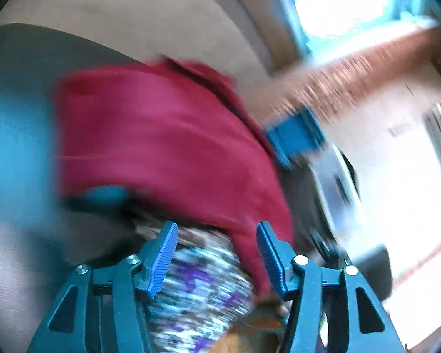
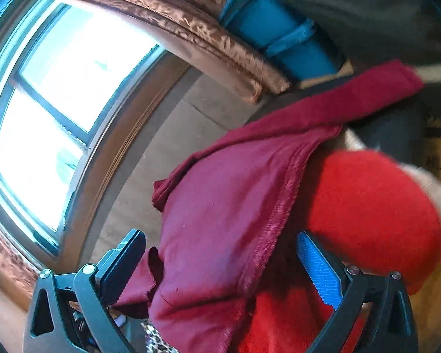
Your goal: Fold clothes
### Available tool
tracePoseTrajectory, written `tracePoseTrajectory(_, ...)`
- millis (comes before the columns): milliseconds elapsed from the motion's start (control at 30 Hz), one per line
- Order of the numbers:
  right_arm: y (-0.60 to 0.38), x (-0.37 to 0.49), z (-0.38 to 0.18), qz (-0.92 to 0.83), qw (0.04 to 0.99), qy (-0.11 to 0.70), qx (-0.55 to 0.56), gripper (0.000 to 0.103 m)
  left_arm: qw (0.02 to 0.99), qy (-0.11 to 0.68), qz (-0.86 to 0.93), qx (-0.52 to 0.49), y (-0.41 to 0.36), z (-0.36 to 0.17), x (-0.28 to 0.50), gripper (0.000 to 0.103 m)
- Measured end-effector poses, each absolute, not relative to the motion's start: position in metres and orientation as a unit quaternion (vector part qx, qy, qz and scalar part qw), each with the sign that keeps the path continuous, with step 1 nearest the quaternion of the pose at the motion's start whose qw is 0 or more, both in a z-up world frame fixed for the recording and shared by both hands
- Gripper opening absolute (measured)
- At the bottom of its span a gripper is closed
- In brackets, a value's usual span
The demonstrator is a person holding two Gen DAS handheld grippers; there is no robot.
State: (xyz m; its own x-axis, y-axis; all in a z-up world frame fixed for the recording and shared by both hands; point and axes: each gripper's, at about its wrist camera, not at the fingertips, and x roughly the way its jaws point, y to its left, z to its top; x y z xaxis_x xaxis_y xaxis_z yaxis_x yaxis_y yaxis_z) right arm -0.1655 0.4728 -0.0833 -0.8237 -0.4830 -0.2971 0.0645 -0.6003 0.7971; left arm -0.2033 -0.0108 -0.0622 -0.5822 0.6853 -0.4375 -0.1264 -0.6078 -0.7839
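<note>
A crimson garment lies spread ahead in the blurred left wrist view. My left gripper stands open just short of it, and a purple-and-white patterned cloth shows between and below its blue fingers. A blurred blue piece at the garment's right edge may be the other gripper. In the right wrist view the crimson garment hangs in folds between the wide-apart jaws of my right gripper. Its edge is near the black pad, but neither pad presses on it.
A bright red fluffy item bulges beside the garment at the right. A window with a brown curtain fills the left. A blue object and dark cloth are at the top. Leopard-print fabric shows at the bottom.
</note>
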Motion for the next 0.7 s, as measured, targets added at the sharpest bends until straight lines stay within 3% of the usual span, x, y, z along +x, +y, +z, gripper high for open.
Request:
tracePoseTrajectory(100,0.461,-0.171,-0.080,-0.839,0.214,-0.437,0.246,0.103,0.274,-0.352,0.794,-0.414,0.025,-0.070,-0.222,0.065)
tracePoseTrajectory(167,0.452,-0.171,-0.072,-0.828,0.254,-0.441,0.236,0.103,0.278,-0.345,0.782,-0.438,0.045,-0.080,-0.234,0.073)
tracePoseTrajectory(300,0.442,-0.183,-0.073,-0.798,0.291,-0.461,0.258,0.103,0.248,-0.325,0.783,-0.470,0.062,-0.096,-0.245,0.074)
tracePoseTrajectory(433,0.424,-0.184,-0.061,-0.780,0.361,-0.444,0.252,0.103,0.239,-0.358,0.779,-0.456,0.065,-0.091,-0.250,0.081)
tracePoseTrajectory(500,0.417,-0.188,-0.060,-0.793,0.350,-0.425,0.259,0.103,0.247,-0.388,0.770,-0.441,0.064,-0.090,-0.254,0.081)
tracePoseTrajectory(600,0.414,-0.197,-0.068,-0.761,0.369,-0.461,0.269,0.103,0.249,-0.442,0.749,-0.426,0.066,-0.090,-0.263,0.080)
tracePoseTrajectory(667,0.412,-0.203,-0.071,-0.734,0.390,-0.486,0.271,0.103,0.246,-0.473,0.731,-0.426,0.067,-0.095,-0.271,0.074)
tracePoseTrajectory(700,0.412,-0.204,-0.071,-0.724,0.400,-0.494,0.267,0.103,0.244,-0.485,0.723,-0.427,0.065,-0.099,-0.273,0.060)
